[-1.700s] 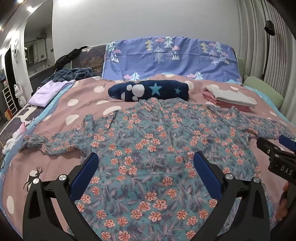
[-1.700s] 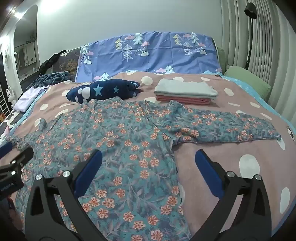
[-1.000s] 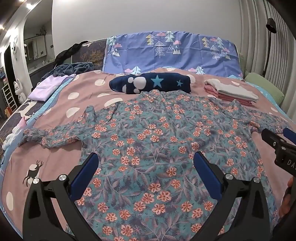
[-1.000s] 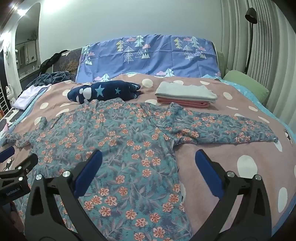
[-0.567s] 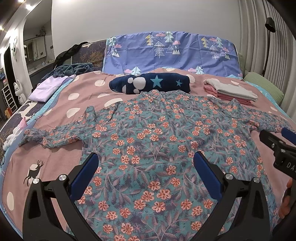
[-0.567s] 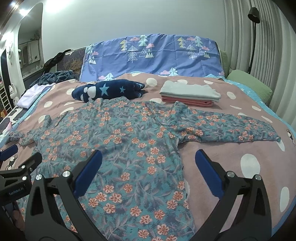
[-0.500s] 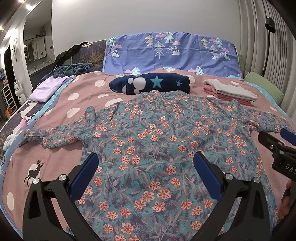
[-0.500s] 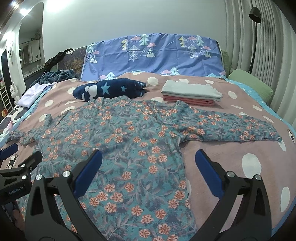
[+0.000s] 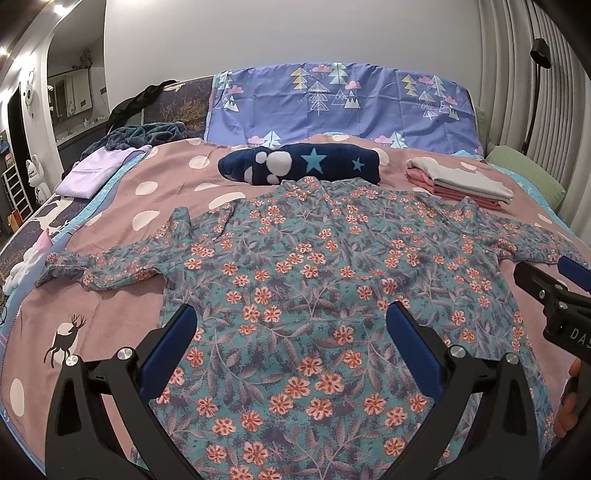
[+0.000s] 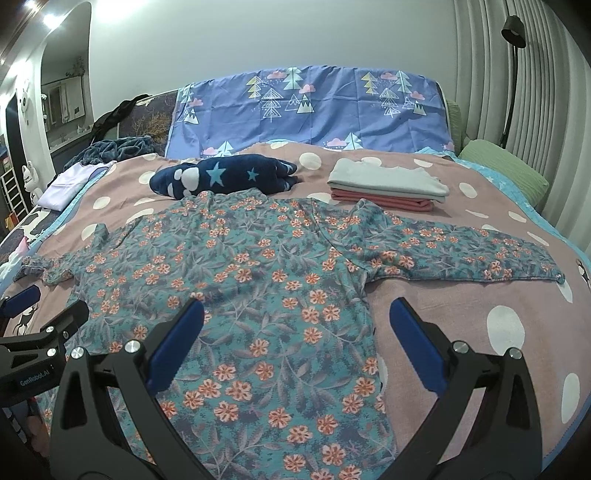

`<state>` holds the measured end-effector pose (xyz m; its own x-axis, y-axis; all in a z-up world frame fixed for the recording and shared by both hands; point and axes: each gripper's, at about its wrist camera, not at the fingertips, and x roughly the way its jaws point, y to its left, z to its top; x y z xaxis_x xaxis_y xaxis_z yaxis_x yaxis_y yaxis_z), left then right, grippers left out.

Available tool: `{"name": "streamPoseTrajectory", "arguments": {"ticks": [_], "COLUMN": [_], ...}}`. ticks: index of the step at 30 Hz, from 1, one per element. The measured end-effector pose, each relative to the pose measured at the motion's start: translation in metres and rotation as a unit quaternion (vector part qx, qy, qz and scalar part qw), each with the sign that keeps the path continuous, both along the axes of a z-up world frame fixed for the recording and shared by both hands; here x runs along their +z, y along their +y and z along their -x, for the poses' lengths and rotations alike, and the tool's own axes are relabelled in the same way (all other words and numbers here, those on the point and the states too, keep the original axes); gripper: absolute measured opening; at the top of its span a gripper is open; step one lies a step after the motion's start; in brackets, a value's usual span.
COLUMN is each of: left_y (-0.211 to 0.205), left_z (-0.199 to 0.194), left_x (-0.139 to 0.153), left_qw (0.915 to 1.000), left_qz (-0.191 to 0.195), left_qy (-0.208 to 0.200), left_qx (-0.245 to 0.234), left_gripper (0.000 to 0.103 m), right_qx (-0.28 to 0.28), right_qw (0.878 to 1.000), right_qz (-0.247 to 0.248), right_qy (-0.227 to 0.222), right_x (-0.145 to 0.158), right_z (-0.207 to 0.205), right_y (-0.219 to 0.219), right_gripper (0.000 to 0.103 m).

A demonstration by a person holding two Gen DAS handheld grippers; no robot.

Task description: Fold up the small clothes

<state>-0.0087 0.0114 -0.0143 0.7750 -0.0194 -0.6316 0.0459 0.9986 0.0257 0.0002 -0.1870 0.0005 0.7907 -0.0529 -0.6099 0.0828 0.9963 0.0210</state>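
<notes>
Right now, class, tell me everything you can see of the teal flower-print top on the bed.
The teal long-sleeved top with orange flowers looks like thin soft cloth. It lies unfolded and spread nearly flat on the pink dotted bedspread, both sleeves stretched sideways, slightly wrinkled. Its neck end reaches the dark blue star-print bundle. Neither open gripper touches it.

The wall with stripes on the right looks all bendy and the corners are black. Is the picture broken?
Not broken: in both wrist views the fisheye lens bows the ribbed wall and darkens the corners. In the left wrist view ceiling lights glare at top left; the flowery top stays sharp and evenly lit. In the right wrist view the same glare shows.
</notes>
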Motion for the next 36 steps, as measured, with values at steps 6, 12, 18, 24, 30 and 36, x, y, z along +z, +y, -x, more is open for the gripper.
{"name": "streamPoseTrajectory", "arguments": {"ticks": [6, 12, 18, 24, 30, 36], "left_y": [0.0, 0.001, 0.003, 0.006, 0.014, 0.02], "left_z": [0.0, 0.0, -0.001, -0.002, -0.002, -0.002], "left_x": [0.0, -0.001, -0.001, -0.002, -0.001, 0.0], "left_qw": [1.0, 1.0, 0.9999, 0.9998, 0.9993, 0.999], "left_qz": [0.004, 0.006, 0.014, 0.022, 0.037, 0.041], "left_qy": [0.001, 0.001, 0.0, -0.001, -0.004, -0.004], "left_qx": [0.0, 0.0, -0.001, 0.0, 0.006, 0.016], "left_gripper": [0.102, 0.102, 0.102, 0.102, 0.102, 0.102], "right_qx": [0.004, 0.006, 0.008, 0.016, 0.018, 0.035], "right_qw": [1.0, 1.0, 0.999, 0.999, 0.999, 0.998], "right_qz": [0.001, 0.004, 0.022, 0.021, 0.019, 0.013], "right_qy": [0.0, -0.004, -0.026, -0.046, -0.032, -0.043], "right_x": [0.001, 0.001, 0.005, 0.009, 0.01, 0.009], "right_z": [0.001, 0.001, 0.004, 0.008, 0.006, 0.01], "right_y": [0.002, 0.003, 0.007, 0.01, 0.015, 0.019], "right_gripper": [0.101, 0.101, 0.101, 0.101, 0.101, 0.101]}}
